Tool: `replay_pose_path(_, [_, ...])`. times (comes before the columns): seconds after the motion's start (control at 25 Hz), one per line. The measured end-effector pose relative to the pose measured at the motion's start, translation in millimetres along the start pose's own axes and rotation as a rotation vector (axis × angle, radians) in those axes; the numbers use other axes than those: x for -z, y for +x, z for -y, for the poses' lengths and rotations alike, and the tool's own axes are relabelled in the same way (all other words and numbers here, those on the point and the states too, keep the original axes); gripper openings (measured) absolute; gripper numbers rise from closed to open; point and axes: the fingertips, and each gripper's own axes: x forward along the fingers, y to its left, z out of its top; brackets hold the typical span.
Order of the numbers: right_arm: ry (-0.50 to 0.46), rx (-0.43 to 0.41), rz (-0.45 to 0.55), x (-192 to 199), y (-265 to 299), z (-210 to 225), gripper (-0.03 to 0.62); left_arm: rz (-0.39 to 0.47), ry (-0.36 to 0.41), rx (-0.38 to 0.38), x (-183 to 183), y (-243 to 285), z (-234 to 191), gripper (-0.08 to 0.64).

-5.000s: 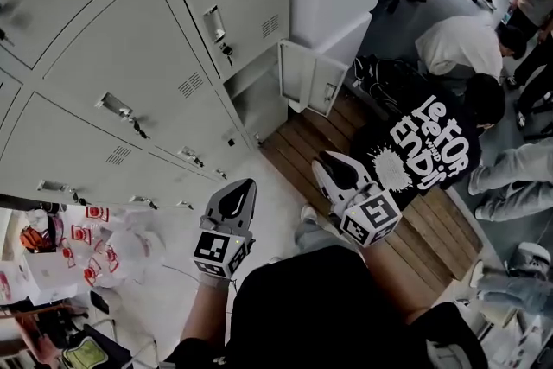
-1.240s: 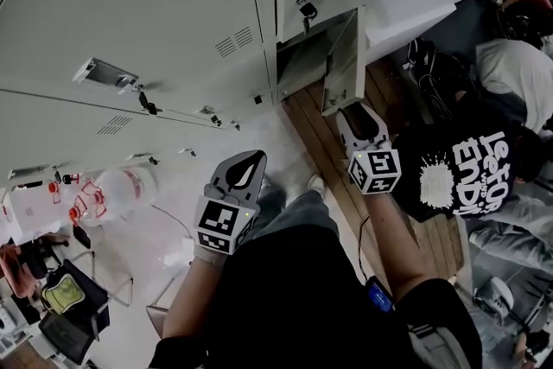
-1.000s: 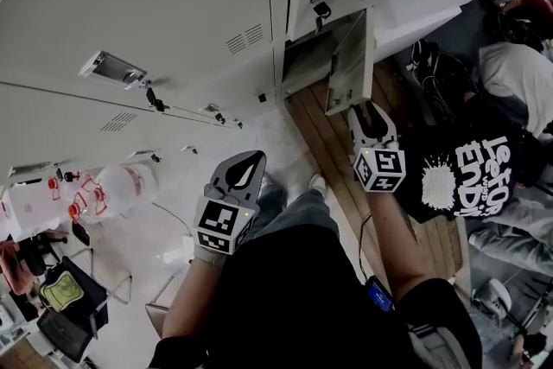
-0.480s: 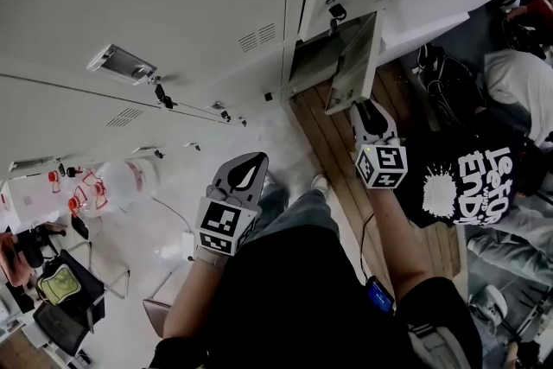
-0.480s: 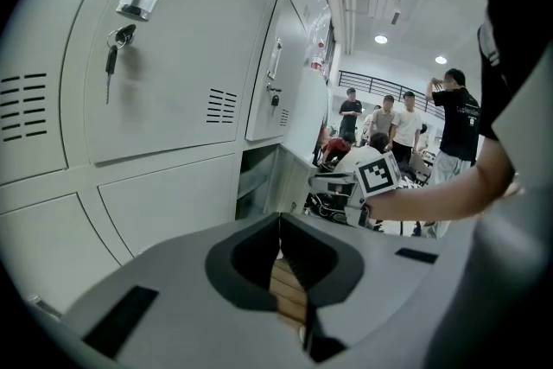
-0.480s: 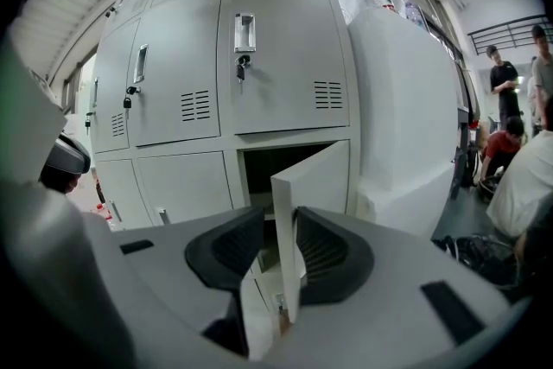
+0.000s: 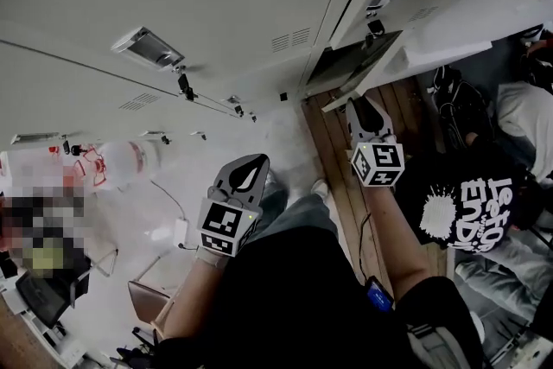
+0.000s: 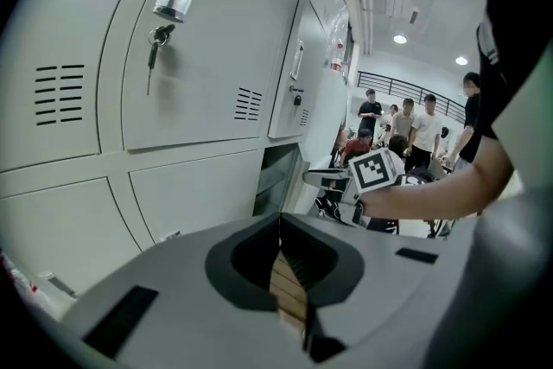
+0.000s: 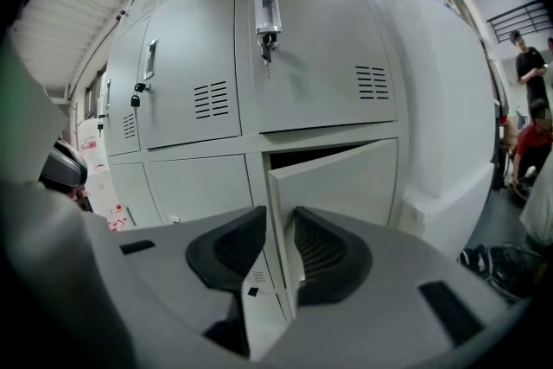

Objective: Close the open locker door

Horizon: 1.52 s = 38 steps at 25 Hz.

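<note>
The open locker door (image 9: 346,186) stands ajar at the bottom of the grey locker bank, its dark compartment (image 7: 346,63) showing behind it. In the head view the door (image 7: 373,72) sticks out over the wooden floor. My right gripper (image 9: 279,216) straddles the door's free edge; its jaws are closing, and both pads look pressed against that edge. In the head view the right gripper (image 7: 359,105) touches the door's lower corner. My left gripper (image 7: 256,160) hangs low at the left, shut and holding nothing, away from the lockers. From the left gripper (image 8: 278,227) view, the lockers rise at the left.
Closed lockers (image 7: 199,4) with key handles fill the upper left. A wooden floor strip (image 7: 337,160) runs in front of the open locker. A person in a black printed shirt (image 7: 467,203) crouches at the right. Plastic bottles (image 7: 117,162) and a chair (image 7: 147,298) are at the left.
The right gripper has gone forward to the door's free edge and its jaws have narrowed around it. The view has swung closer to the lockers. The left gripper has stayed where it was.
</note>
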Motion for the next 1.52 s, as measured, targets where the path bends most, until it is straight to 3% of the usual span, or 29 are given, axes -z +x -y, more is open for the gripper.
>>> replay_pose_path(0.44, [-0.036, -0.122, 0.005, -16.2, 65.2, -22.3, 0.120, 0.019, -0.060, -0.120, 4.4, -10.5, -19.6, 0.023])
replay_pose_path(0.88, [-0.075, -0.179, 0.010, -27.8, 107.1, -33.3, 0.120, 0.022, -0.095, -0.208, 12.4, -24.3, -32.6, 0.023])
replay_pose_path(1.52, [-0.073, -0.207, 0.005, -28.1, 105.8, -35.6, 0.123, 0.023, -0.096, -0.215, 12.6, -23.5, -23.7, 0.023])
